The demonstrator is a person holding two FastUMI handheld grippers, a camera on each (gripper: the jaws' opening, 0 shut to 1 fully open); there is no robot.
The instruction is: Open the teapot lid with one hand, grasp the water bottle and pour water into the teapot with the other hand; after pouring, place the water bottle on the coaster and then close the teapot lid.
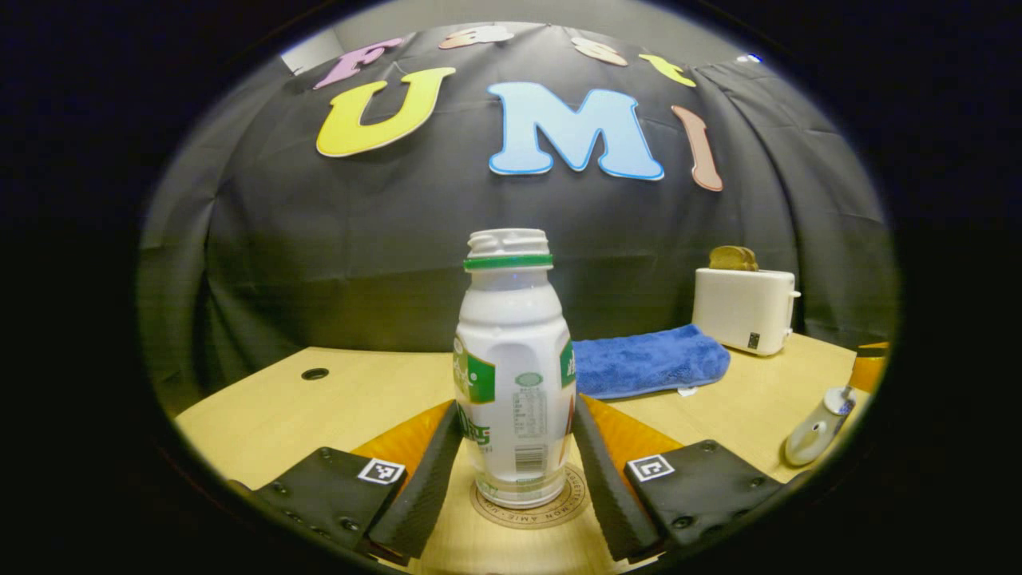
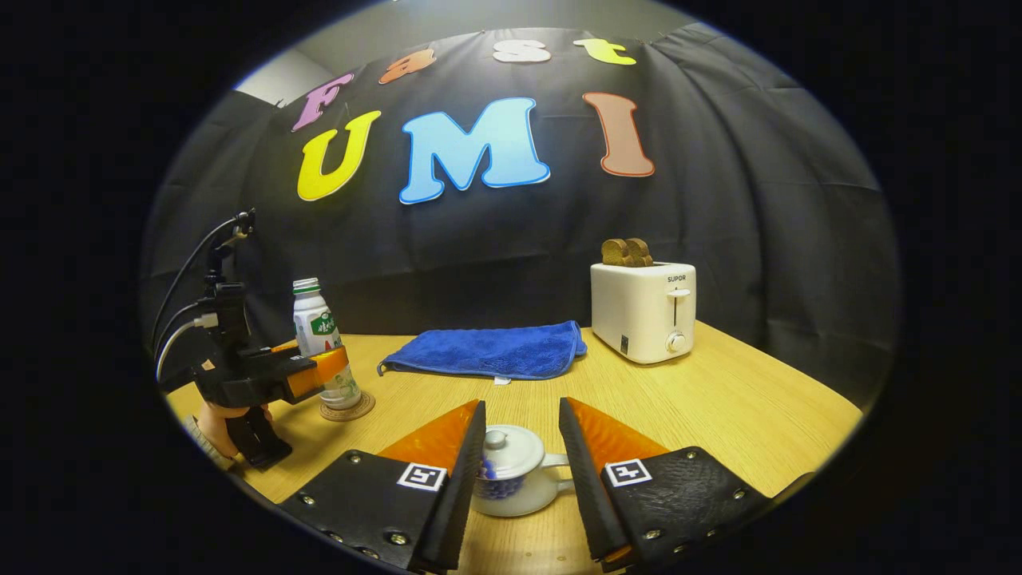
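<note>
Smooth plastic bottle (image 1: 512, 375) on round coaster (image 1: 559, 511)

Coaster (image 1: 533, 505) mostly covered by the water bottle (image 1: 513, 375) standing on it. Teapot (image 2: 511, 471) partly hidden behind the right gripper's fingers (image 2: 461, 471). Label print on bottle too small to read. White object (image 1: 818, 423) cut off at right edge, unidentifiable.

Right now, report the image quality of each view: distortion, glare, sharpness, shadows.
Left gripper view: strong fisheye bowing of the table edge; the water bottle is sharp, with mild sheen; the teapot at the rim is stretched and soft. Right gripper view: the same bowing; the toaster and blue towel are crisp; light is even and shadows soft; the left gripper looks small near the rim.
</note>
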